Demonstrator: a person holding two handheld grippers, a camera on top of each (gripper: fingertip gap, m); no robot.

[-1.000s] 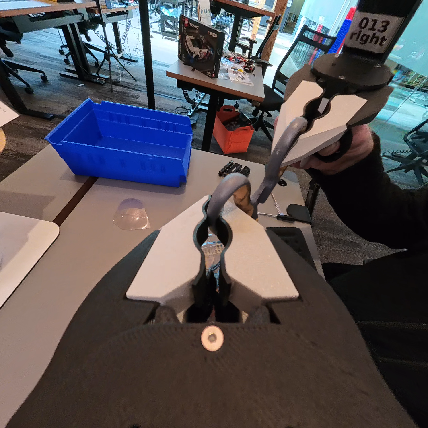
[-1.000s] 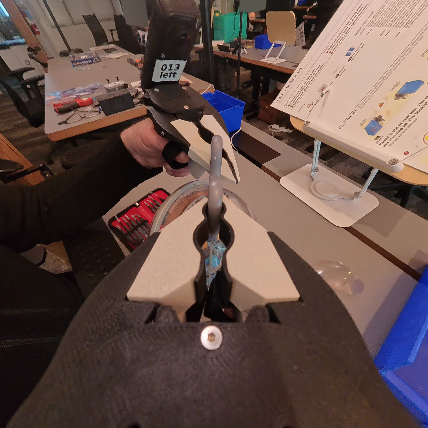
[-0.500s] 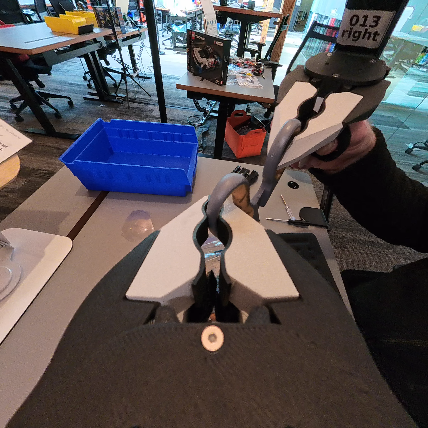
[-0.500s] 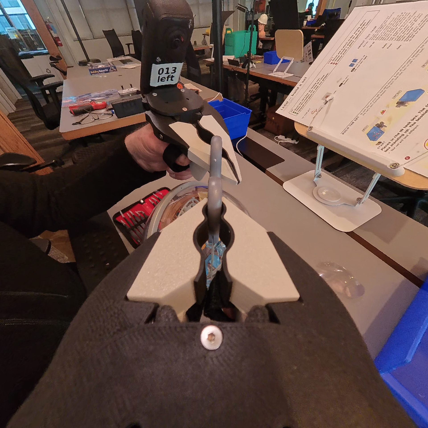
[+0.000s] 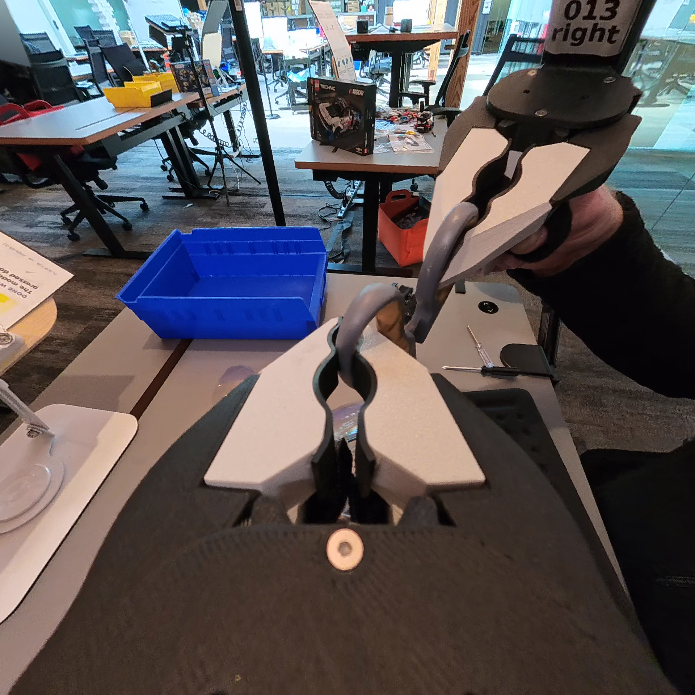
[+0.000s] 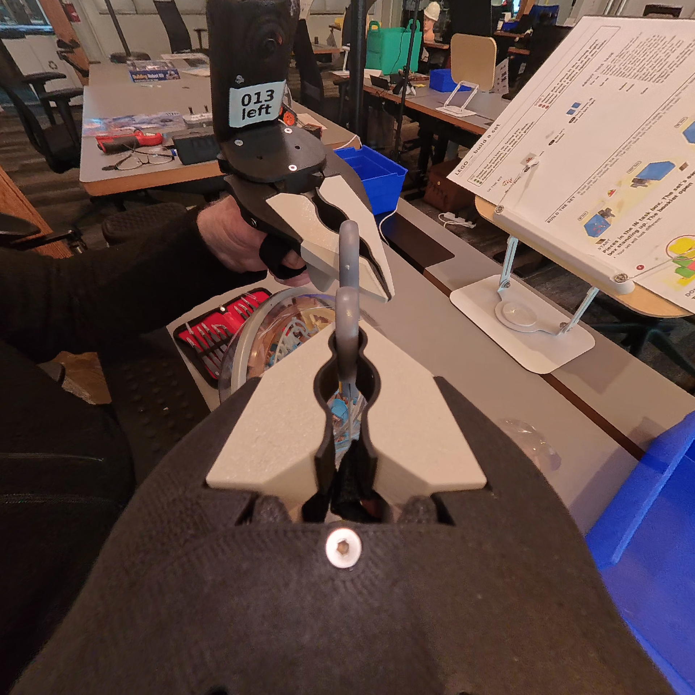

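Note:
A pair of scissors with grey handles [image 5: 370, 301] is held between both grippers above the grey table [image 5: 124, 357]. My left gripper [image 5: 348, 333] is shut on one handle loop. My right gripper [image 5: 438, 272] is shut on the other loop [image 5: 447, 233], up and to the right. In the right wrist view my right gripper [image 6: 346, 334] grips the near loop [image 6: 348, 312], and the left gripper [image 6: 376, 291] grips the far loop [image 6: 348, 248]. Under them sits a clear round container [image 6: 263, 338] of coloured pieces. The blades are hidden.
A blue bin [image 5: 233, 286] stands at the far side of the table and shows at the right edge in the right wrist view [image 6: 658, 526]. There is also a paper stand on a white base [image 6: 522, 327], a clear lid [image 6: 526, 440], a small screwdriver [image 5: 485, 370] and a red tool case [image 6: 218, 331]. My right fingertips sit around 4 cm from my left ones.
Both grippers keep their hold on the scissors handles. The pair has risen slightly and the views have tilted up, showing more of the room beyond the table.

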